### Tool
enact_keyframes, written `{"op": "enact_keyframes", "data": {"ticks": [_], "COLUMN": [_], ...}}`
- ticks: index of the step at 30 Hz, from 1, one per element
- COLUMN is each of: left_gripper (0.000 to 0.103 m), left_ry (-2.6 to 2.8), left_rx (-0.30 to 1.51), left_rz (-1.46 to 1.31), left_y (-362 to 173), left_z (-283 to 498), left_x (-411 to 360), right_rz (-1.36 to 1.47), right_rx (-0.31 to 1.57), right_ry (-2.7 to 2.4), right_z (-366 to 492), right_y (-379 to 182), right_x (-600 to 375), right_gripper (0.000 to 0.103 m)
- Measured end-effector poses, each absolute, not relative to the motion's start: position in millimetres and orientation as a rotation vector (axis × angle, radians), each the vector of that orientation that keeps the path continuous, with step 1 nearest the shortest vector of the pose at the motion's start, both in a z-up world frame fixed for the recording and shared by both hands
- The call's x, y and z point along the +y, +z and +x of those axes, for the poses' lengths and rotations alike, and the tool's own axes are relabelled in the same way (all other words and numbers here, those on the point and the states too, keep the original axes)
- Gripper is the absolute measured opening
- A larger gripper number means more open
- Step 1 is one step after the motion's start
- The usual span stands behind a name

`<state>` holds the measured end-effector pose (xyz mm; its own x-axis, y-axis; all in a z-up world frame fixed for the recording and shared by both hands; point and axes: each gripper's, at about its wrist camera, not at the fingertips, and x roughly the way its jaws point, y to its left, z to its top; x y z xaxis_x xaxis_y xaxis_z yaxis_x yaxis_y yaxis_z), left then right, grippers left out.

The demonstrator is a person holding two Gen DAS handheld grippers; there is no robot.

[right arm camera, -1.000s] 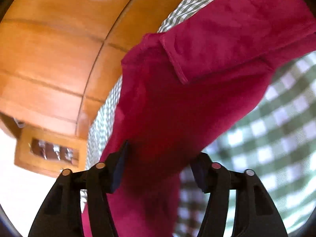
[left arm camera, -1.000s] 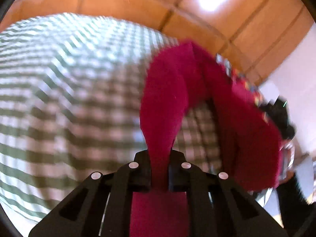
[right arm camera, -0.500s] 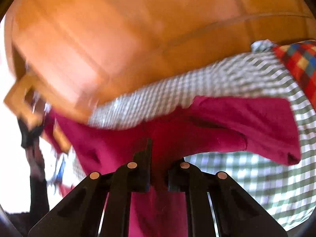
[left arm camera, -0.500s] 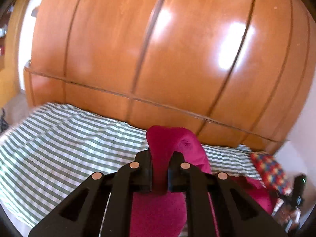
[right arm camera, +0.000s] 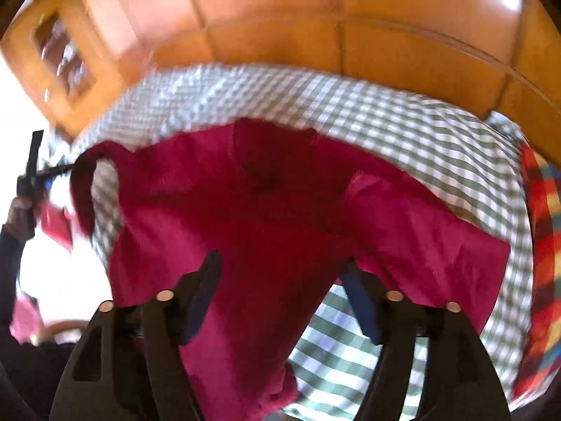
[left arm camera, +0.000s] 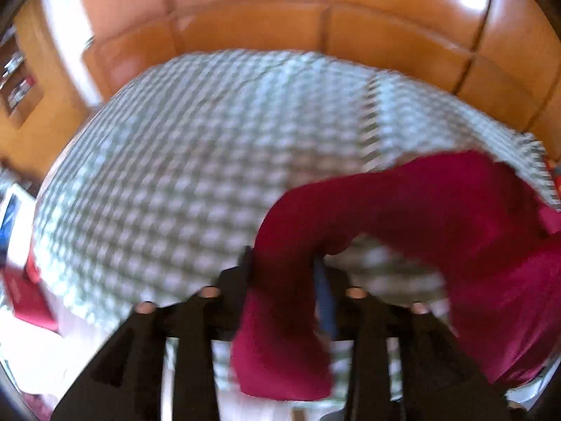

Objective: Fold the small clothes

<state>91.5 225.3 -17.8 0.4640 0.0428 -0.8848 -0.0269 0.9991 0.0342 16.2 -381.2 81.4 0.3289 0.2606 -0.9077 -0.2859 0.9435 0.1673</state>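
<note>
Clearly the folding is only at its start: the red garment (right arm camera: 266, 210) lies in a loose, rumpled spread across the checked bedspread (right arm camera: 403, 129), with no crisp fold line to be seen, so I judge that flattening and all the real folds are left to do. It is a deep crimson, soft and fleecy-looking piece; in the right wrist view one flap lies doubled over toward the right, a narrow strip curls up at the far left, and the near edge hangs down between the fingers. In the left wrist view the same cloth arches up from the bed as a thick band and drops through the left tool (left arm camera: 284, 266).

Both tools have just been opening. The right tool (right arm camera: 284, 273) stands wide, its pads clear of the fabric although the cloth lies between them, so it has let go. The left tool is partly parted; the band of cloth sits between its fingers and seems to brush one side only, so I read it as released too, though blur makes that less sure.

Outward from the garment, a multicoloured plaid cloth (right arm camera: 540, 231) lies at the bed's right edge, and orange wooden wardrobe panels (right arm camera: 315, 7) rise behind the bed. At the far left of the right view a hand (right arm camera: 21, 210) grips the other device.
</note>
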Motion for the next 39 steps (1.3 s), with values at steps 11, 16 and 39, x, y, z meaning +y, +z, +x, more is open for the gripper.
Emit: {"op": "enact_keyframes", "data": {"ticks": [11, 16, 39], "left_gripper": [0.059, 0.054, 0.000], "left_ry": [-0.083, -0.294, -0.499], "left_rx": [0.939, 0.963, 0.933], "left_rz": [-0.076, 0.088, 0.243], "left_y": [-4.9, -16.5, -47.7], "left_z": [114.6, 171.9, 169.3], "left_x": [218.0, 111.5, 16.4], "right_rz": [-0.150, -0.134, -0.378], "right_rx": [1.188, 1.112, 1.135], "right_ry": [0.521, 0.399, 0.386], "right_z": [2.4, 73.5, 131.5], "right_y": [124.4, 103.7, 28.7], "right_x": [-396.3, -382.5, -360.3], "right_gripper": [0.082, 0.074, 0.000]}}
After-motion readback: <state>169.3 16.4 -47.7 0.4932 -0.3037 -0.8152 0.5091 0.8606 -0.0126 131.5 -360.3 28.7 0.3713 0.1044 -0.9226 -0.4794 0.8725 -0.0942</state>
